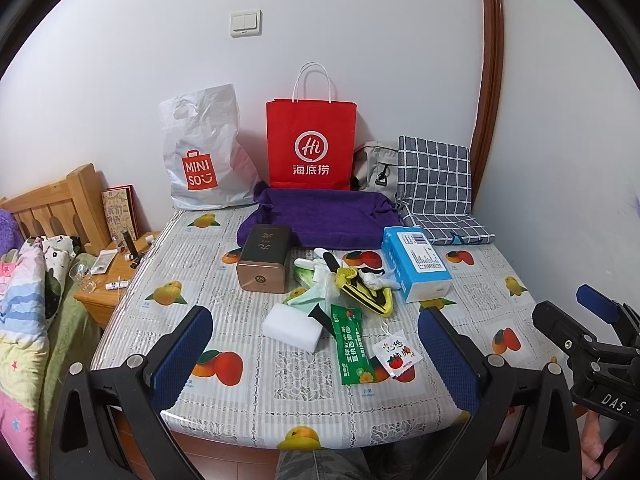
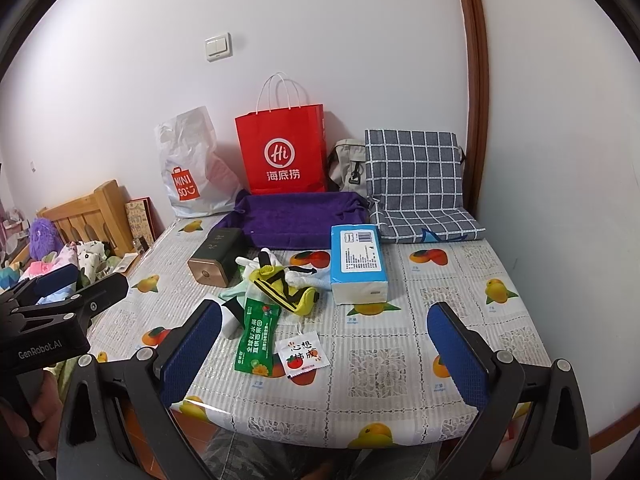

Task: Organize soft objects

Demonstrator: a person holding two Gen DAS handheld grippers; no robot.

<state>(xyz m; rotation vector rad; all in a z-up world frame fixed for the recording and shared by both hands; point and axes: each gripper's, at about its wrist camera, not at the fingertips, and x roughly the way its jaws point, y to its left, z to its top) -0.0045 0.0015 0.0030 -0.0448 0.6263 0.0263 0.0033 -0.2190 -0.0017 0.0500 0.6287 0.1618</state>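
Both grippers hang at the near edge of the table with their blue-padded jaws spread wide and nothing between them: the left gripper looks over the white sponge block, the right gripper over a bare stretch of the fruit-print tablecloth just right of two sachets. No soft thing has been picked up yet, so the job seems to be at its start.

The soft things lie heaped mid-table: a yellow-and-black sock tangled with pale green and white cloth pieces, touching the blue pack of tissues on one side and lying near the bronze tin on the other. A green sachet and a small white sachet with a tomato print lie nearer the grippers, the green one overlapping the edge of the heap.

To start well, I would take one piece from the top of the heap, pinching a raised fold, not a flat edge, and lift slowly so the tangled neighbours drop away (the sock's strap looks likely to drag something along). The other gripper could pin the rest down.

Beyond the heap a purple fabric tray sits with soft walls raised; what shows of its inside looks empty, and it seems the likely home for the pieces. Against the wall stand a red paper bag and a white MINISO plastic bag; their contents are hidden
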